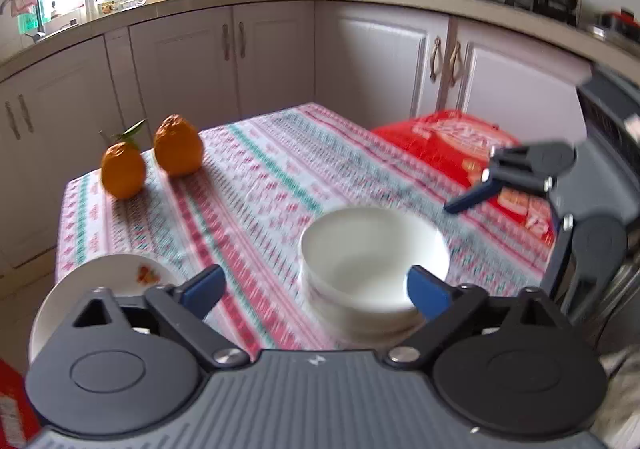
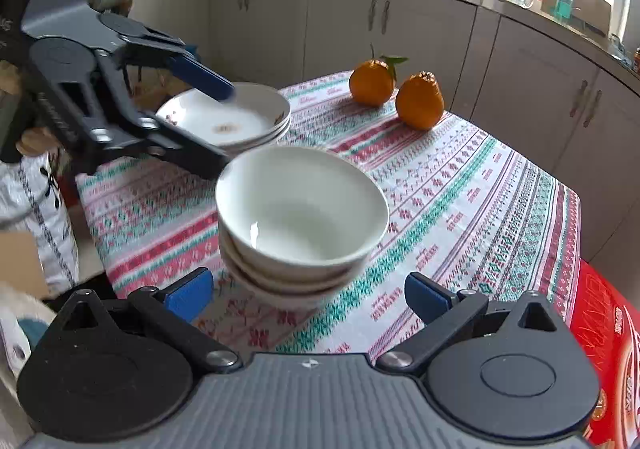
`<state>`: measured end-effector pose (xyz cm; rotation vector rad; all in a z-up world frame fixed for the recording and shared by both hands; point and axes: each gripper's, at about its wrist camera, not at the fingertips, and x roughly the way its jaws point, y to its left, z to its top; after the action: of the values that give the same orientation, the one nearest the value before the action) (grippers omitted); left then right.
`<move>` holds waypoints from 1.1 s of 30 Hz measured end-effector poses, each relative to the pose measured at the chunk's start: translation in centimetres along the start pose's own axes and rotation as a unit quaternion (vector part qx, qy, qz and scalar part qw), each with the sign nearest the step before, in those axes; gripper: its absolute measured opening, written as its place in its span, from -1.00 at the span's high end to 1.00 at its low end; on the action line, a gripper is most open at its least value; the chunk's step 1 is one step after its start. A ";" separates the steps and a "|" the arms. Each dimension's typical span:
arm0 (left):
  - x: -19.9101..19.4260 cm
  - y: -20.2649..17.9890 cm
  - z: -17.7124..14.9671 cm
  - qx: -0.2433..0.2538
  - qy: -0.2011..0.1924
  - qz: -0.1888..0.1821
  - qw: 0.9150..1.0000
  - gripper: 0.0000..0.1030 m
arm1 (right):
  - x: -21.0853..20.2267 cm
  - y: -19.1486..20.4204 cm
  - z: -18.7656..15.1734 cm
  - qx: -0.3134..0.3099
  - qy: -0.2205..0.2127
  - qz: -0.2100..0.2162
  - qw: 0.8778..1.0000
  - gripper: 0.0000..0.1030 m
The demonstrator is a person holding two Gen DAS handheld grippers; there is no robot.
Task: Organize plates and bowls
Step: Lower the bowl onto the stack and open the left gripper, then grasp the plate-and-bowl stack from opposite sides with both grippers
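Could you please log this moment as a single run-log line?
left gripper: open, empty | right gripper: open, empty | bowl stack: on table | plate stack: on table

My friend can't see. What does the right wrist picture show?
A stack of white bowls sits on a patterned tablecloth, in front of the open right hand-held gripper. Behind are stacked plates, two oranges, and the left hand-held gripper.

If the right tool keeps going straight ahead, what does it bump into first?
Most likely the stack of white bowls, sitting right between the open right tool's fingers and just ahead. The plates lie farther back to the left; depth is hard to judge.
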<state>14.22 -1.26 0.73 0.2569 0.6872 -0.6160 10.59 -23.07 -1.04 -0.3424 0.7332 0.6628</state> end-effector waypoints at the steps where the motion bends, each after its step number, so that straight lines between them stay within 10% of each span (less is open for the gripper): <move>1: -0.1 -0.1 -0.6 0.006 0.007 -0.002 1.000 -0.92 | 0.1 0.1 -0.1 -0.005 0.003 -0.001 1.000 -1.00; 15: 6.5 -1.3 -3.8 0.072 0.104 -0.046 0.991 -0.91 | 4.4 0.3 -0.4 -0.056 0.053 0.004 0.997 -1.00; 33: 9.3 -0.4 -1.8 0.170 0.108 -0.157 0.967 -0.66 | 7.8 -1.3 2.2 -0.173 0.089 0.115 0.974 -0.90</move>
<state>18.69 -5.02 -6.75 0.5470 0.8388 -1.0222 16.92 -19.51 -4.96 -0.6483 0.8358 0.9934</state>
